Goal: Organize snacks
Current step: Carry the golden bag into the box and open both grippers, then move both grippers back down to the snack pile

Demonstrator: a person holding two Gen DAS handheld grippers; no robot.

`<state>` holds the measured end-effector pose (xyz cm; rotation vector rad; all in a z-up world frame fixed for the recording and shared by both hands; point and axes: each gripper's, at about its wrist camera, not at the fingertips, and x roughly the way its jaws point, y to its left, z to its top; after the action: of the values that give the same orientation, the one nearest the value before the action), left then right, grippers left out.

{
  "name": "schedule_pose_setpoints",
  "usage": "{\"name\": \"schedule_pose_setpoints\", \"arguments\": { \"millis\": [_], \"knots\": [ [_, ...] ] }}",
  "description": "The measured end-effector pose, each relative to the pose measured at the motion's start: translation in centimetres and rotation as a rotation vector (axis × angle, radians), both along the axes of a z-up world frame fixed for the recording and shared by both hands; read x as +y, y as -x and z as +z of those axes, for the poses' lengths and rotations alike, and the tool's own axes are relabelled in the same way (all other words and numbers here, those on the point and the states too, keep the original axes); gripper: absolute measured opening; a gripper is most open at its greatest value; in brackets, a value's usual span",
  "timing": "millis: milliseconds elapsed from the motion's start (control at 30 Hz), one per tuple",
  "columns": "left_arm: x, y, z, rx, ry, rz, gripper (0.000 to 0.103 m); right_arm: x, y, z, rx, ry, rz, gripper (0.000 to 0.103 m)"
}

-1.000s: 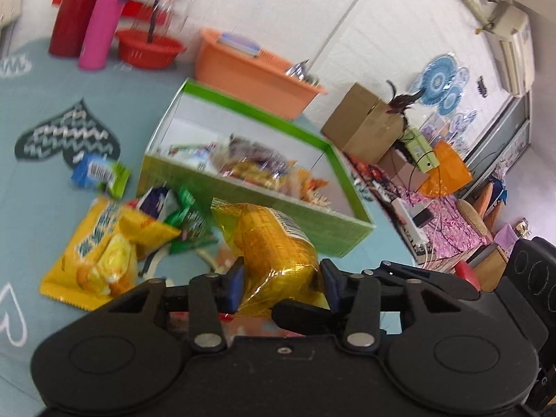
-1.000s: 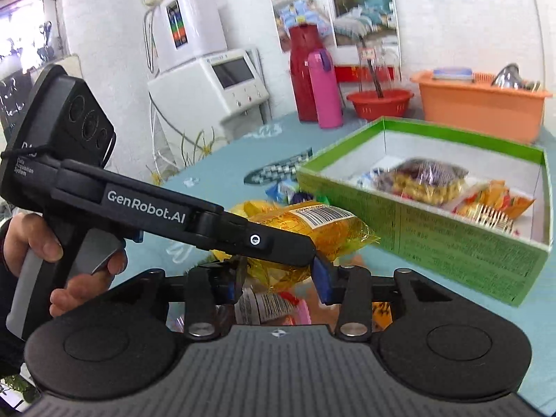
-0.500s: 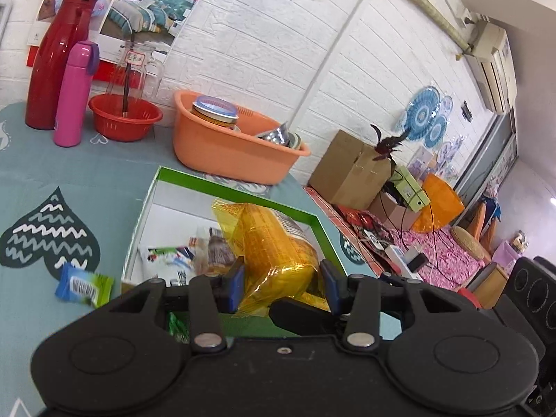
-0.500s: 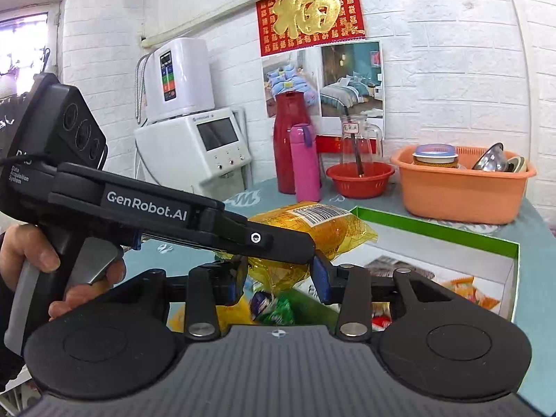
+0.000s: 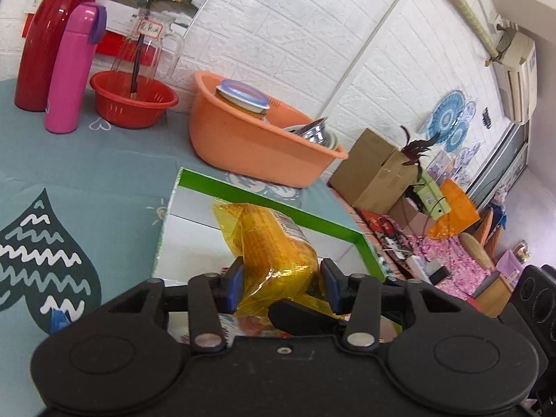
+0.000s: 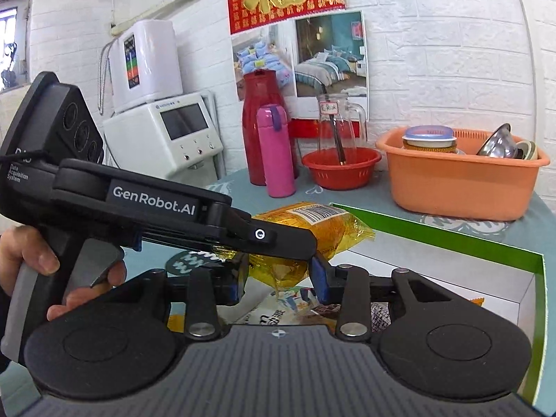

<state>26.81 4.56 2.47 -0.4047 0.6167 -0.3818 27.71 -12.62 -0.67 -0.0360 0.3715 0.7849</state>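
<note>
The left gripper (image 5: 279,286) is clamped on a crinkly yellow cellophane snack packet (image 5: 274,246), held above the open white-lined cardboard box with green rim (image 5: 264,205) on the teal worktop (image 5: 104,166). The right gripper (image 6: 279,283) also looks pinched on the packet's near end. This appears to be the placing step; next, lower the packet into the box's bare far part and release.
</note>
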Motion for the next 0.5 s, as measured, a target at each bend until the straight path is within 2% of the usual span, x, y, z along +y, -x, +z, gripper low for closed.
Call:
{"name": "schedule_pose_setpoints", "arguments": {
  "millis": [33,67,100,133,200,300,433,500],
  "knots": [
    [0.1,-0.4,-0.3,0.009,-0.025,0.020,0.081,0.3,-0.3,-0.4,-0.005,0.020,-0.009,0.071],
    [0.1,-0.6,-0.5,0.012,-0.046,0.041,0.095,0.7,-0.5,-0.8,-0.015,0.047,-0.025,0.083],
    [0.3,-0.5,-0.5,0.008,-0.066,0.068,0.103,1.0,-0.6,-1.1,-0.028,0.081,-0.049,0.090],
    [0.4,-0.2,-0.5,0.002,-0.076,0.082,0.103,1.2,-0.7,-1.3,-0.044,0.117,-0.076,0.103],
    [0.8,0.5,-0.3,-0.010,-0.075,0.081,0.103,0.8,-0.3,-1.6,-0.071,0.138,-0.086,0.103],
    [1.1,1.8,0.6,-0.010,-0.063,0.082,0.103,-0.3,0.2,-1.4,-0.060,0.125,-0.075,0.103],
    [1.0,4.7,2.5,-0.018,-0.030,0.070,0.103,-2.1,1.8,-0.3,-0.021,0.058,-0.092,0.103],
    [0.5,6.7,3.7,-0.038,-0.039,0.061,0.103,-3.2,3.3,0.5,-0.012,0.024,-0.091,0.103]
  ]
}}
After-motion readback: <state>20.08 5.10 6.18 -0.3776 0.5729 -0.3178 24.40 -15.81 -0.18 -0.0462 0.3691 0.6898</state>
